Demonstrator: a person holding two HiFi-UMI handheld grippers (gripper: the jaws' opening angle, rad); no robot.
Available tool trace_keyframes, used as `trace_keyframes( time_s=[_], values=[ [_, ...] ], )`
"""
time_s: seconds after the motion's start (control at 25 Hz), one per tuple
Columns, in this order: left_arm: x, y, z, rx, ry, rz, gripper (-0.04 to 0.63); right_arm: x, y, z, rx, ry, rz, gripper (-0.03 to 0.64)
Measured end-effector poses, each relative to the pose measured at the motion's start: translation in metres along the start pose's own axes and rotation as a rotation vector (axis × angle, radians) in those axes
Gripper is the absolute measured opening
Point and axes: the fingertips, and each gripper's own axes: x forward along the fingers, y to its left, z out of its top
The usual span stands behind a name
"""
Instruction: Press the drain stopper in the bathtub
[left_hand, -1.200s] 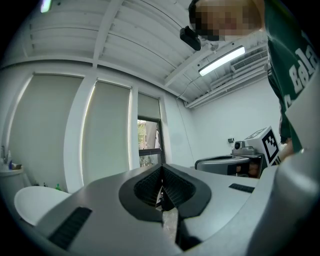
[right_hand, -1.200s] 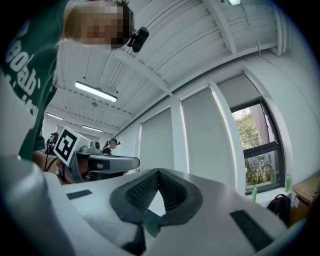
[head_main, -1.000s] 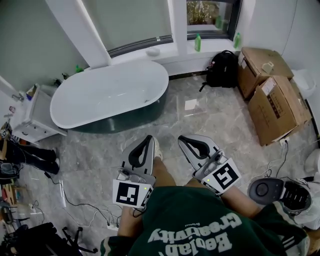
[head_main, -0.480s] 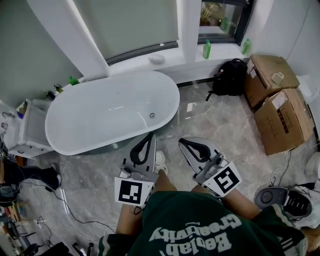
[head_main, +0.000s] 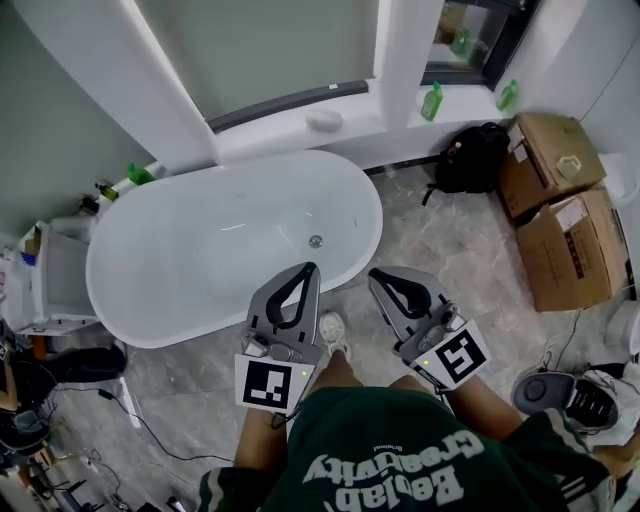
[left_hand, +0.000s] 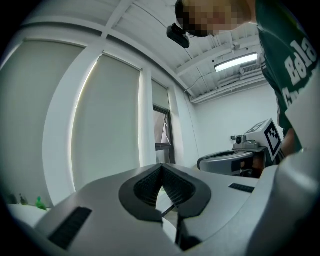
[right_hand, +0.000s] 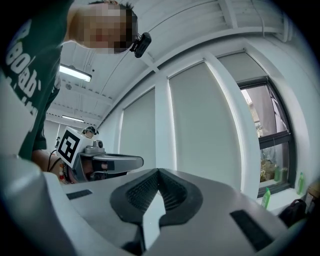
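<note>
- Left gripper — jaws pressed together, with nothing between them.
- Right gripper — just beside the left one, jaws likewise closed and empty.
- Drain stopper — ahead of the left gripper's tips, apart from them, in the bottom of the white bathtub.

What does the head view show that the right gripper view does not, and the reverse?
Only the head view: the bathtub and its drain stopper. Only the right gripper view: the ceiling light and the head camera. Both: the left hand-held gripper and the right hand-held gripper, both shut, and a green bottle at the window.
</note>
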Motion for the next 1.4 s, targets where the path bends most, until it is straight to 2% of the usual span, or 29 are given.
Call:
trace_keyframes(
  time_s=[0.36,0.72,0.96,1.4],
  values=[
    [0.040,0.073,-0.010,-0.029,0.009,-0.067,0.009,0.077,-0.029,-0.001,-0.013,0.029,-0.074,0.015],
    [0.060,0.088,-0.018,-0.048,0.008,-0.097,0.009,0.086,-0.050,-0.008,-0.003,0.053,-0.126,0.015],
    [0.064,0.091,-0.019,-0.044,0.013,-0.082,0.009,0.095,-0.054,-0.006,-0.008,0.039,-0.102,0.015],
    [0.082,0.114,-0.014,-0.039,0.015,-0.004,0.009,0.128,-0.072,-0.001,-0.013,0.018,-0.023,0.015]
  ],
)
